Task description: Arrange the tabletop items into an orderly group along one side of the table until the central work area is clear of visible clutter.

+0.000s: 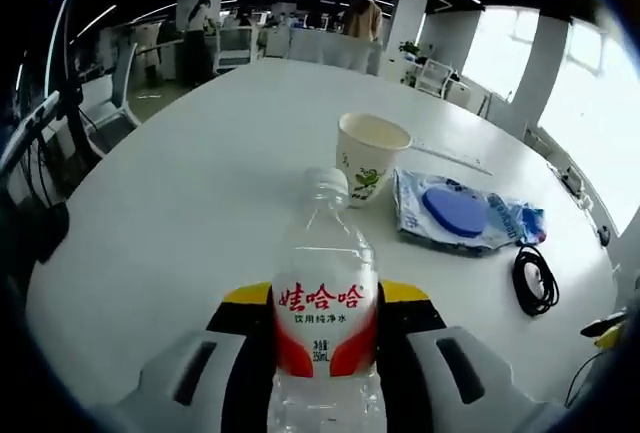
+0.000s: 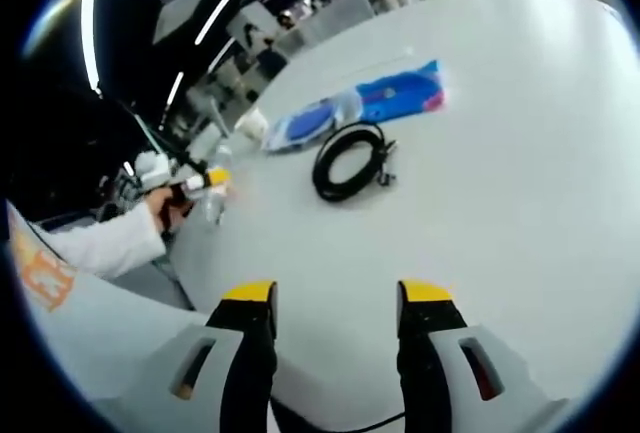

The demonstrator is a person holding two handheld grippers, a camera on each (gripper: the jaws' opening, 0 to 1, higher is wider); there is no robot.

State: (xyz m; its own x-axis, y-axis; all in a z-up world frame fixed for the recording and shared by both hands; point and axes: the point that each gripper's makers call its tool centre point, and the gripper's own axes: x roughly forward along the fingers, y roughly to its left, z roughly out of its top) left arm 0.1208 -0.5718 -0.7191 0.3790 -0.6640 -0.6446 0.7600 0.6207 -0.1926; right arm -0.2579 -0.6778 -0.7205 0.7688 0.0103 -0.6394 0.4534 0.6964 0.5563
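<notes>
My left gripper (image 1: 327,298) is shut on a clear water bottle (image 1: 324,328) with a red and white label, held upright over the white table (image 1: 180,193). Just beyond it stands a white paper cup (image 1: 369,157) with a green print. To the cup's right lies a blue and clear plastic package (image 1: 462,215), and a coiled black cable (image 1: 535,279) lies nearer. My right gripper (image 2: 338,298) is open above bare table, with nothing between its jaws. Ahead of it lie the black cable coil (image 2: 348,160) and the blue package (image 2: 365,105). The left gripper (image 2: 190,185) shows at the left, held by a white-sleeved hand.
A thin white stick (image 1: 450,157) lies on the table past the cup. Chairs (image 1: 110,103) stand along the table's left edge, and people stand among desks at the far end of the room. The table's right edge (image 1: 590,243) runs close to the cable.
</notes>
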